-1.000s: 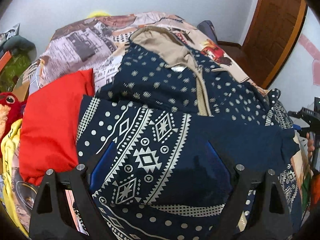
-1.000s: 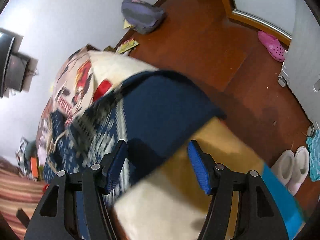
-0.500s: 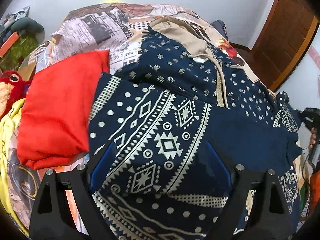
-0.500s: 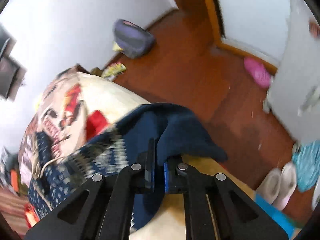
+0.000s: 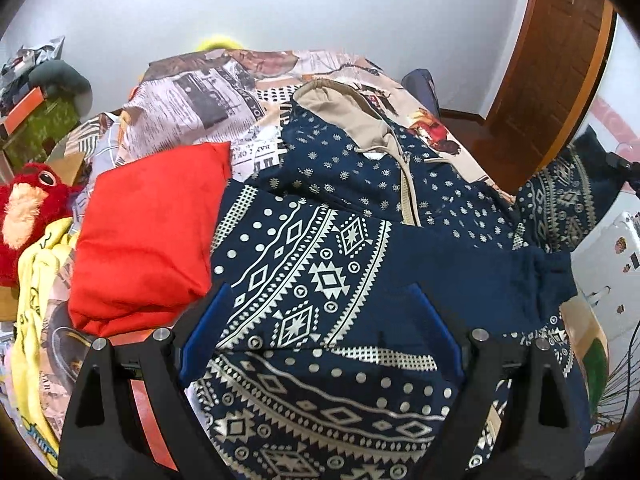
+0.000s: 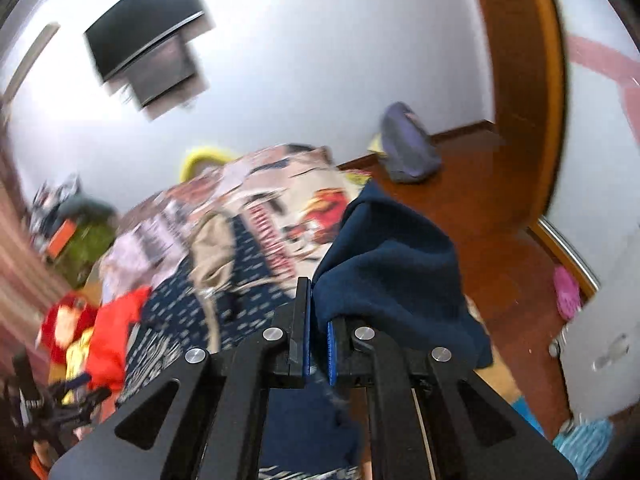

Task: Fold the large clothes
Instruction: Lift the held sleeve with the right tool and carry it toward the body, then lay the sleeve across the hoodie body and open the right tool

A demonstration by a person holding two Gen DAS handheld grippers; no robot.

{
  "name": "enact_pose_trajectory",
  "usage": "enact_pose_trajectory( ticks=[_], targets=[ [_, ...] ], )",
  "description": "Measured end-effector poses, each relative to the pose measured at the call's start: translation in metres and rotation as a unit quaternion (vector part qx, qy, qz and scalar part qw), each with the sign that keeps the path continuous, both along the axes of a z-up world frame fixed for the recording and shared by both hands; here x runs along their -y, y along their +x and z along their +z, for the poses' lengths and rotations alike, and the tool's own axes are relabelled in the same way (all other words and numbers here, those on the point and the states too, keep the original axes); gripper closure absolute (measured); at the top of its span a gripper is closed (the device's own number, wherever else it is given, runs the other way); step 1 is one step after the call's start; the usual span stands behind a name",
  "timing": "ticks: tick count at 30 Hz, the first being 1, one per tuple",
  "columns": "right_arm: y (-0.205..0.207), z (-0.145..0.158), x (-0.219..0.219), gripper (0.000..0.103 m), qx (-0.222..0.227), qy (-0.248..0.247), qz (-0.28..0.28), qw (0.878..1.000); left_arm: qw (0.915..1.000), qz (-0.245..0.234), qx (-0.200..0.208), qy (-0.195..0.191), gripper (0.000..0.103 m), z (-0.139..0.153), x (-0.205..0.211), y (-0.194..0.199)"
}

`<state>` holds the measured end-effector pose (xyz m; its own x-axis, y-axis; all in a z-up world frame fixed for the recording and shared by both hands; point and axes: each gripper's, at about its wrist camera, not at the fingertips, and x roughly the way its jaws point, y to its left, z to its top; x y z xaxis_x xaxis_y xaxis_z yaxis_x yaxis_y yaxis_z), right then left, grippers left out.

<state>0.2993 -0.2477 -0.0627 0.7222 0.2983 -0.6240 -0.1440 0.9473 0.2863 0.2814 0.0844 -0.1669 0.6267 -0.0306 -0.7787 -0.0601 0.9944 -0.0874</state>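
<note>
A navy hoodie [image 5: 320,264] with a white geometric print and a beige hood [image 5: 344,108] lies spread on the bed, zip up. One sleeve lies folded across its body. My left gripper [image 5: 320,320] hovers open over that folded sleeve, its blue pads [image 5: 204,328] wide apart and not pressing. My right gripper [image 6: 318,312] is shut on the plain navy cuff [image 6: 392,272] of the other sleeve. That sleeve [image 5: 560,204] is raised above the bed's right side in the left wrist view.
A folded red cloth [image 5: 148,236] lies left of the hoodie, with a red plush toy [image 5: 28,208] and yellow fabric [image 5: 36,288] beyond it. The bedsheet [image 5: 208,96] has a newspaper print. On the wooden floor sit a grey bag [image 6: 408,148] and a pink slipper [image 6: 566,292].
My right gripper closed on the navy cuff, then lifted it and rolled, so the wall and screen came into view. The left gripper drew back a little and stayed open.
</note>
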Motion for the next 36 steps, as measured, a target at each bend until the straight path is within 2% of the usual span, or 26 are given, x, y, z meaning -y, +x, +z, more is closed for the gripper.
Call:
enact_pose_trajectory(
  ticks=[4, 7, 12, 14, 16, 21, 25, 28, 30, 34, 36],
  targets=[
    [0.001, -0.025, -0.047, 0.097, -0.027, -0.020, 0.049, 0.998, 1.0000, 0.003, 0.000, -0.001, 0.013, 0.001, -0.006, -0.014],
    [0.003, -0.057, -0.073, 0.097, -0.072, -0.030, 0.077, 0.994, 0.9999, 0.008, -0.006, -0.004, 0.014, -0.001, -0.013, -0.023],
    [0.002, -0.114, -0.102, 0.097, -0.171, -0.049, 0.112, 0.978, 0.9998, 0.012, -0.018, -0.004, 0.014, -0.009, -0.020, -0.034],
    [-0.004, -0.127, -0.108, 0.092, -0.205, -0.060, 0.122, 0.969, 0.9997, 0.012, -0.021, -0.001, 0.013, -0.013, -0.021, -0.037],
    [-0.011, -0.130, -0.106, 0.085, -0.220, -0.070, 0.132, 0.964, 0.9996, 0.011, -0.026, 0.000, 0.013, -0.017, -0.021, -0.038],
    [-0.033, -0.101, -0.082, 0.067, -0.195, -0.055, 0.158, 0.966, 0.9992, 0.009, -0.038, -0.005, 0.013, -0.027, -0.015, -0.034],
    [-0.039, -0.080, -0.064, 0.061, -0.151, -0.032, 0.135, 0.979, 0.9990, 0.003, -0.043, -0.009, 0.014, -0.034, -0.006, -0.028],
    [-0.034, -0.071, -0.029, 0.048, -0.125, -0.007, 0.080, 0.989, 0.9990, -0.003, -0.044, -0.007, 0.014, -0.037, 0.001, -0.023],
    [-0.025, -0.076, -0.003, 0.047, -0.127, 0.009, 0.036, 0.991, 0.9990, -0.006, -0.044, -0.005, 0.014, -0.038, 0.005, -0.019],
    [-0.002, -0.106, 0.038, 0.047, -0.171, 0.065, -0.026, 0.983, 0.9989, -0.011, -0.046, -0.005, 0.013, -0.041, 0.012, -0.013],
    [0.011, -0.131, 0.057, 0.047, -0.198, 0.094, -0.063, 0.974, 0.9988, -0.010, -0.049, -0.004, 0.014, -0.043, 0.013, -0.009]
  ],
)
